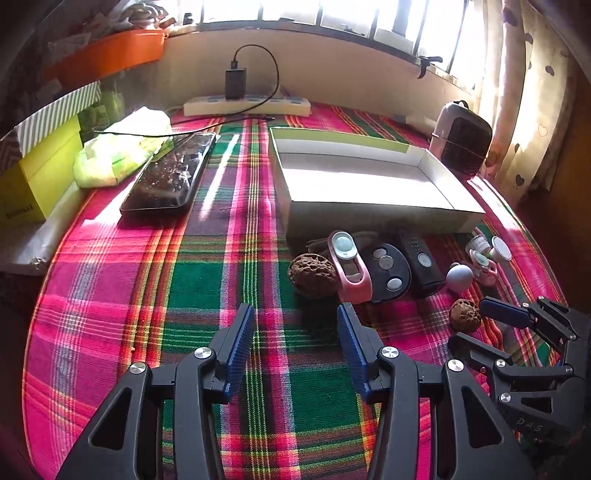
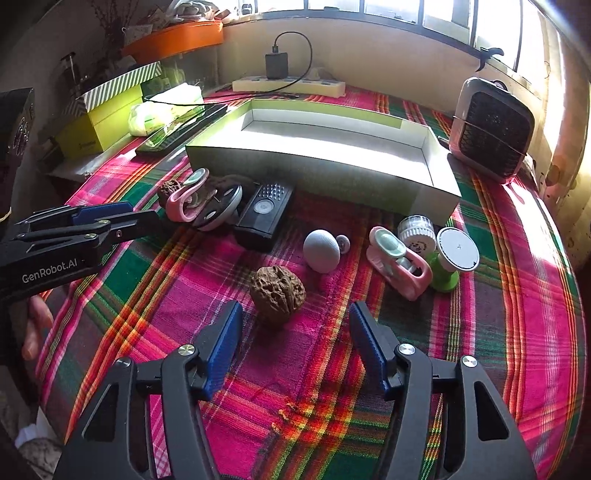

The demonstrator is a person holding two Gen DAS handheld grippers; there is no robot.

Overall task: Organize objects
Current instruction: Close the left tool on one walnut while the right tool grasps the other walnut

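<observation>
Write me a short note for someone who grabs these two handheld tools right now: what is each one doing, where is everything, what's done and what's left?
Left gripper: open, holding nothing, over bare cloth.
Right gripper: open, holding nothing, its fingers pointed at the near walnut.
White box: looks empty.
In front of it on the cloth: second walnut, two pink cases, black disc, black remote, grey ball, white jar, green-stemmed cap.
Done: nothing boxed. Left: presumably everything.

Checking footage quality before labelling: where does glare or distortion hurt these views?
Left wrist view: window blown out white, sun washes the open white cardboard box floor, fisheye bends the plaid tablecloth. Right wrist view: same overexposed box, dark corners, brown wrinkled walnut sharp.
</observation>
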